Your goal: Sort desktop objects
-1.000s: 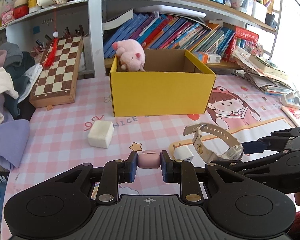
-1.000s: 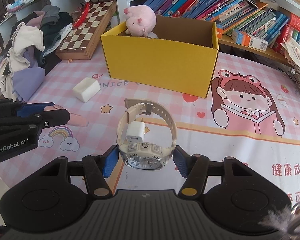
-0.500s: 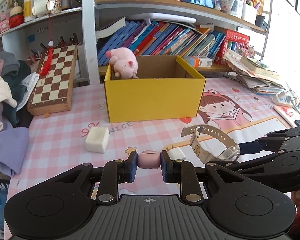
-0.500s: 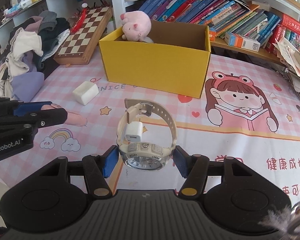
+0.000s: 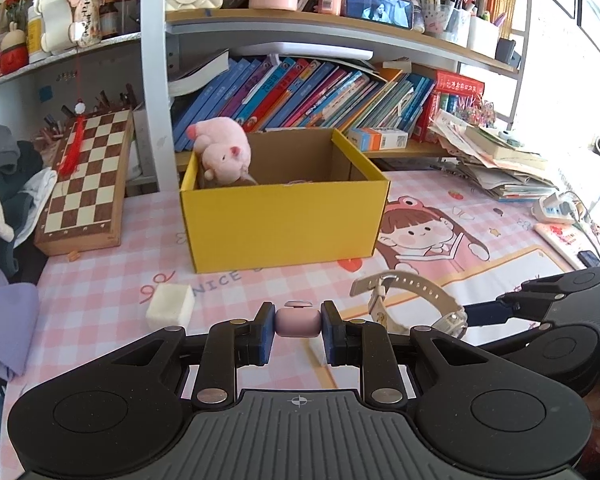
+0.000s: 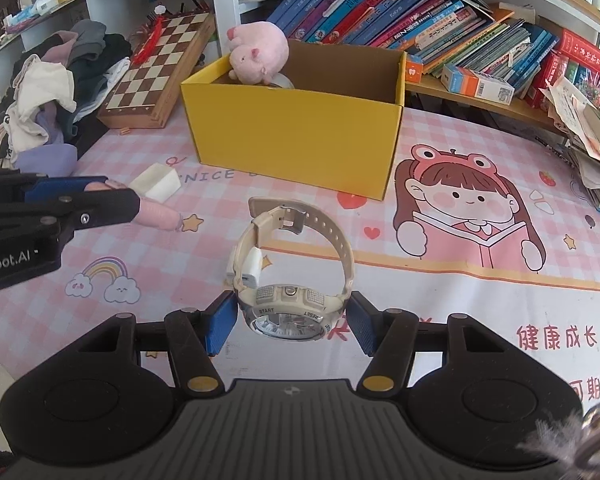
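Pink case [image 5: 297, 322] pinched between the left gripper's [image 5: 296, 332] jaws, above the worktop [image 5: 100, 280]. Watch [image 6: 290, 280] clamped at its face in the right gripper's [image 6: 288, 320] jaws, strap looping forward. Ahead of both: yellow box [image 5: 284, 224], plush pig [image 5: 222, 154] inside. White block [image 5: 170, 310] left of the left jaws.

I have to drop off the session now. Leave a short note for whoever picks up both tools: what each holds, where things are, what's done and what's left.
Left tool: shut on the small pink case, held above the mat.
Right tool: shut on the beige watch by its face, strap standing up.
Yellow box: open, straight ahead of both tools; the pink plush pig already sits in its left corner.
Still on the mat: the white block to the left, and a white charger behind the watch strap.
Left to do: probably drop the case and watch into the box, then collect block and charger.
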`<state>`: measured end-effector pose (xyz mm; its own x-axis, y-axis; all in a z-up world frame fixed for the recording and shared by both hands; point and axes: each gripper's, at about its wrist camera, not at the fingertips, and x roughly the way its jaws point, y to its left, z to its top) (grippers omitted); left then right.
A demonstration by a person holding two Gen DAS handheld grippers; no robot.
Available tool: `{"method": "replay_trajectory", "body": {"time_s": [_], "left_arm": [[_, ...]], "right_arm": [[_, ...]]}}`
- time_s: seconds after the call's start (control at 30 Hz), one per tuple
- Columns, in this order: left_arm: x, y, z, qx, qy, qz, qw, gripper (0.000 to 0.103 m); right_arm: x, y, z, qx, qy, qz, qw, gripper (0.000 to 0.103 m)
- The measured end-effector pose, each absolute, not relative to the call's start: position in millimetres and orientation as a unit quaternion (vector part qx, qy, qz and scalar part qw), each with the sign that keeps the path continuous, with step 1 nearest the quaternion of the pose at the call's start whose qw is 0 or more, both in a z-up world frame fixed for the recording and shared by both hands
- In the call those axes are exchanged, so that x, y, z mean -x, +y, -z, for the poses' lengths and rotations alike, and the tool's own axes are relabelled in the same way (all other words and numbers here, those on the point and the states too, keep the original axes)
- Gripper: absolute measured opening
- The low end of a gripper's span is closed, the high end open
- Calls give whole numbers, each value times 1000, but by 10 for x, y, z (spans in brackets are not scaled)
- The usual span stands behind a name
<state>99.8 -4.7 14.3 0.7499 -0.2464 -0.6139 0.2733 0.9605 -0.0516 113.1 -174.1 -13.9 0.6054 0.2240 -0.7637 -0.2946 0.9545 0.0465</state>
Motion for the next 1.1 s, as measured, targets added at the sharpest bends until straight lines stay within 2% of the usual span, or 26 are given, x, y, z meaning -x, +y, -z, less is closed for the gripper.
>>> {"method": "replay_trajectory", "body": {"time_s": [0.6, 0.83, 1.1], "left_arm": [[-1503, -355, -572, -12, 280, 144, 949, 23], [-1851, -446, -855, -15, 250, 142, 958, 23], [-2331, -469, -1070, -34, 219, 113, 969, 23]], "right_arm": [[-1761, -2077, -419, 28, 359, -184, 915, 58], [-2223, -2158, -737, 38, 321, -206, 923, 58], [-2791, -2075, -842, 61, 307, -220, 924, 58]]}}
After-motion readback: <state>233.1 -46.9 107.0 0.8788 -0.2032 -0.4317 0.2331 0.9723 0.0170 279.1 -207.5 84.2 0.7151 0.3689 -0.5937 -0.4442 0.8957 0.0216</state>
